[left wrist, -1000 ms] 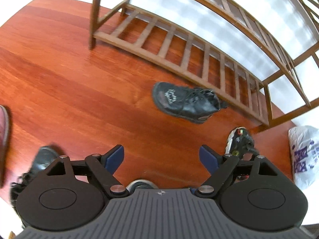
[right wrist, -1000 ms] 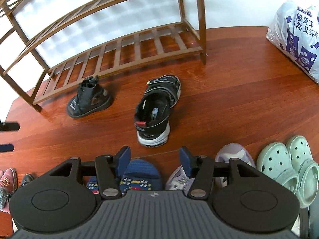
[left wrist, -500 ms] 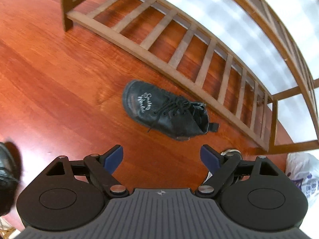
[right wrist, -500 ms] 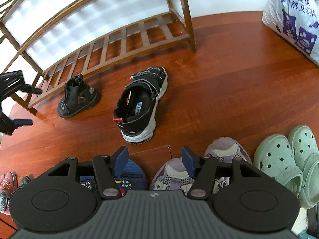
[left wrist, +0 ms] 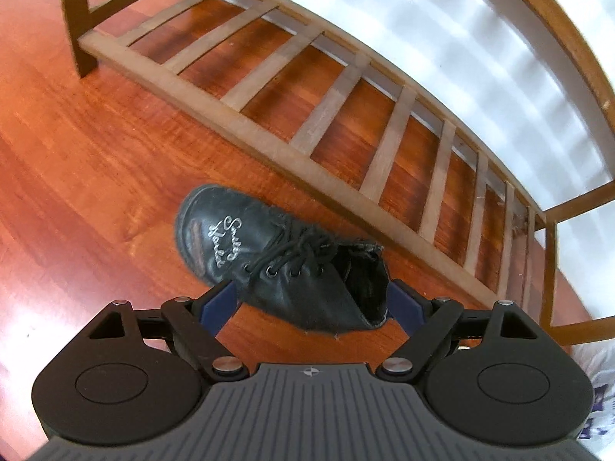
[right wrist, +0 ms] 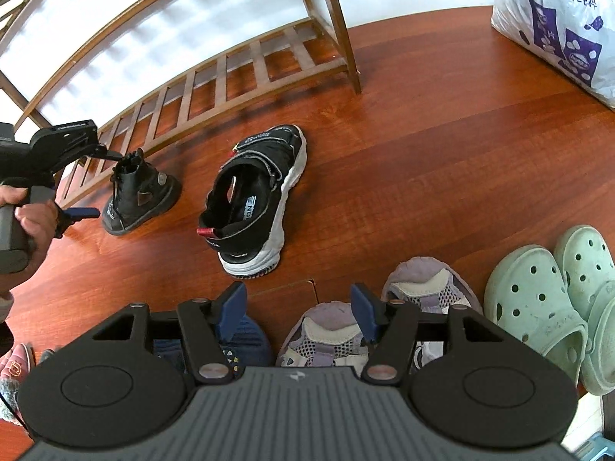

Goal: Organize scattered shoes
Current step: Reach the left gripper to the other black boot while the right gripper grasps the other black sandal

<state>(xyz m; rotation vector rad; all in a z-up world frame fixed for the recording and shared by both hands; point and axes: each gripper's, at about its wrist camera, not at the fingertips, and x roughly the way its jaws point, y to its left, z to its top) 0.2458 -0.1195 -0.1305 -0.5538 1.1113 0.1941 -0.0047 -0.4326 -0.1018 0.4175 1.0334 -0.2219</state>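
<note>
One second on, you'd brought the left gripper (left wrist: 311, 301), jaws apart, down around the black boot (left wrist: 284, 265); right gripper (right wrist: 298, 307) hung apart, idle. Grasp looked imminent.

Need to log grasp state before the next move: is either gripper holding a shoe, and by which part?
Nothing is held. The left gripper is open, jaws either side of the black boot on the floor. The right gripper is open and empty.

Chinese "美味" and "又纯" print the plastic bag (right wrist: 557, 19).
</note>
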